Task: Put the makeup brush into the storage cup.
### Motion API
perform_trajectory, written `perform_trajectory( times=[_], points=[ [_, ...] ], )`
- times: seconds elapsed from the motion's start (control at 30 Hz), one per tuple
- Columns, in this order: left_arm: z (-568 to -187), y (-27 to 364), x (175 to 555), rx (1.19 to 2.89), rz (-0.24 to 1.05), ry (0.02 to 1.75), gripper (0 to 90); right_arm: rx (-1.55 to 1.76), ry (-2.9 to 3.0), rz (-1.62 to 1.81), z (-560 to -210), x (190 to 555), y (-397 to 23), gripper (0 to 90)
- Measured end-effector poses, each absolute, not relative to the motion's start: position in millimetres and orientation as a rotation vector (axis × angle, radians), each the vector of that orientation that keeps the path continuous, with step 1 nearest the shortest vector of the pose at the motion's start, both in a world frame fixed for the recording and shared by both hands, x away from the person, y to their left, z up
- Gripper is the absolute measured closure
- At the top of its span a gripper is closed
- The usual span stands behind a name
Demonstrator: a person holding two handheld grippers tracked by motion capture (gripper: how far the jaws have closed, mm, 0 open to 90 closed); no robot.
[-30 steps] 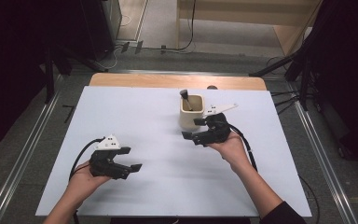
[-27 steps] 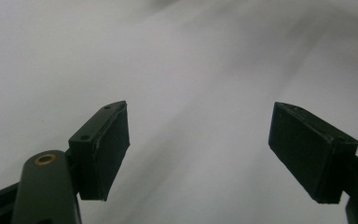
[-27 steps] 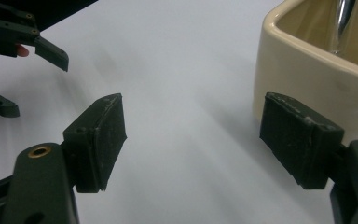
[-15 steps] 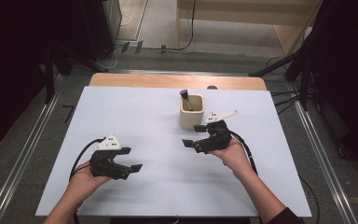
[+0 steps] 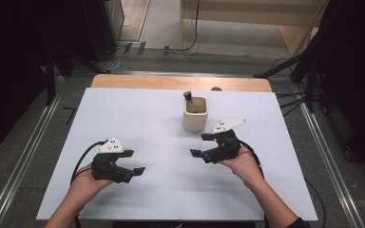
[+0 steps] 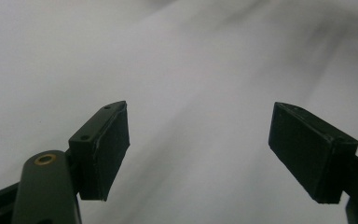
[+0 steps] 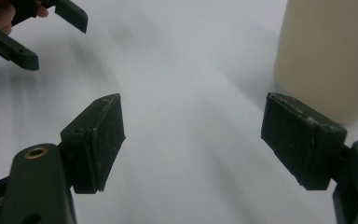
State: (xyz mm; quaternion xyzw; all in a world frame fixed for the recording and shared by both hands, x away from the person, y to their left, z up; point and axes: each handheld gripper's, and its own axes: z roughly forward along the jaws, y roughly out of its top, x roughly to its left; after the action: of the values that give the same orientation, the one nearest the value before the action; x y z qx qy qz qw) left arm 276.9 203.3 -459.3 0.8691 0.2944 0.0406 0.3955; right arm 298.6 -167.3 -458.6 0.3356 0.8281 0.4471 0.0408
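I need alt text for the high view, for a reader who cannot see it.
A person's two hands each hold a black gripper over a white table; the left gripper and right gripper both have open, empty jaws. A cream cup with a dark-tipped stick in it stands just beyond the right gripper.

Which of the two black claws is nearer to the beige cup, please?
The right claw, held just in front of the beige cylindrical cup; that cup's wall shows close in the right gripper view. The left claw sits far off near the white table's front-left.
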Motion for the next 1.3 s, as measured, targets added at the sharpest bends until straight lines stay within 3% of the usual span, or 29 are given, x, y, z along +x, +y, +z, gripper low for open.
perform_trajectory(
  times=[1.3],
  points=[
    [-459.3, 202.8, 276.0, 2.211, 0.099, 0.731, 21.0, 1.053, 2.509, 1.348, -469.6, 258.9, -223.8, 22.6]
  ],
)
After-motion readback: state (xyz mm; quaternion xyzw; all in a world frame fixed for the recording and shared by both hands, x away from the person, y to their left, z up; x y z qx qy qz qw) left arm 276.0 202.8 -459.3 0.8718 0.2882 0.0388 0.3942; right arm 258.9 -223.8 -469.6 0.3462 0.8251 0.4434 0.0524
